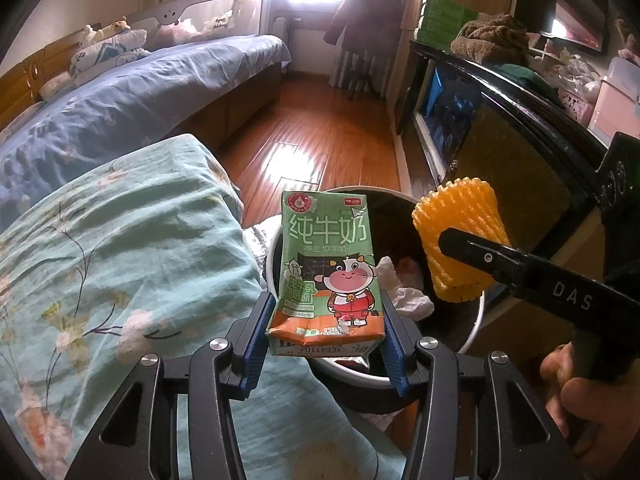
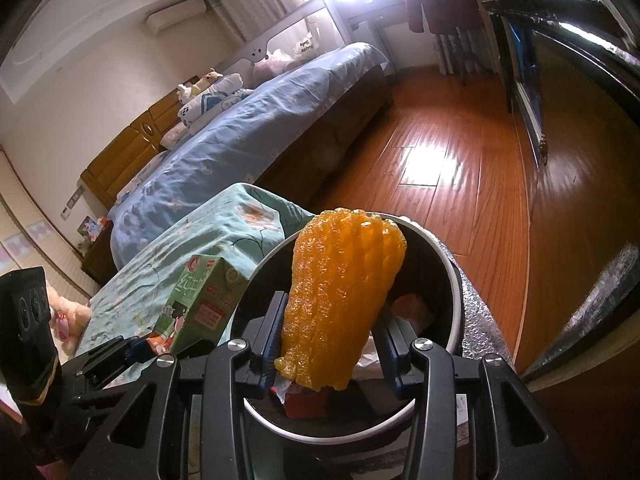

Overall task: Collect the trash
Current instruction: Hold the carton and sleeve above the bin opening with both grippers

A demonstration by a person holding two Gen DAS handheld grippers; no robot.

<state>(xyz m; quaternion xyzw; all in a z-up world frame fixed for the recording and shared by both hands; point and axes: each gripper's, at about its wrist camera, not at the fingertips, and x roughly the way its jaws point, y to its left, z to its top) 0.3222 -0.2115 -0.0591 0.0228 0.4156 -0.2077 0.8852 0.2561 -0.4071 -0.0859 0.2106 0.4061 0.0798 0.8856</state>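
Bedroom clean-up, both hands loaded: nearest the onlooker, the left gripper (image 1: 326, 330) pinches a small green milk carton (image 1: 326, 276) by its lower side walls, the blue pads pressed against left and right faces just above the base. The carton stands roughly upright, long axis vertical, its folded top pointing up and away toward the floor beyond, printed cow facing the camera. It looks light and probably empty; its base corner is already creased, so the card is likely to buckle under a hard squeeze, and the low side grip near the stiffer bottom fold seems the sound place to hold it.

Just beside it, the right gripper (image 2: 330, 350) is closed on an orange foam fruit net (image 2: 340, 300), taken at its lower end. The net's long axis runs up and away from the jaws, leaning slightly right, open end uppermost. It reads as very light, soft and springy, hard to damage, easily crushed, unlikely to slip from the pads.

Both pieces hang over the white-rimmed trash bin (image 1: 476, 320), the net above its dark opening, the carton over its near left rim; crumpled paper (image 1: 404, 288) already lies inside. A teal floral quilt (image 1: 120, 260) lies left of the bin, the wooden floor (image 1: 320, 128) and a blue-covered bed (image 1: 160, 80) beyond.
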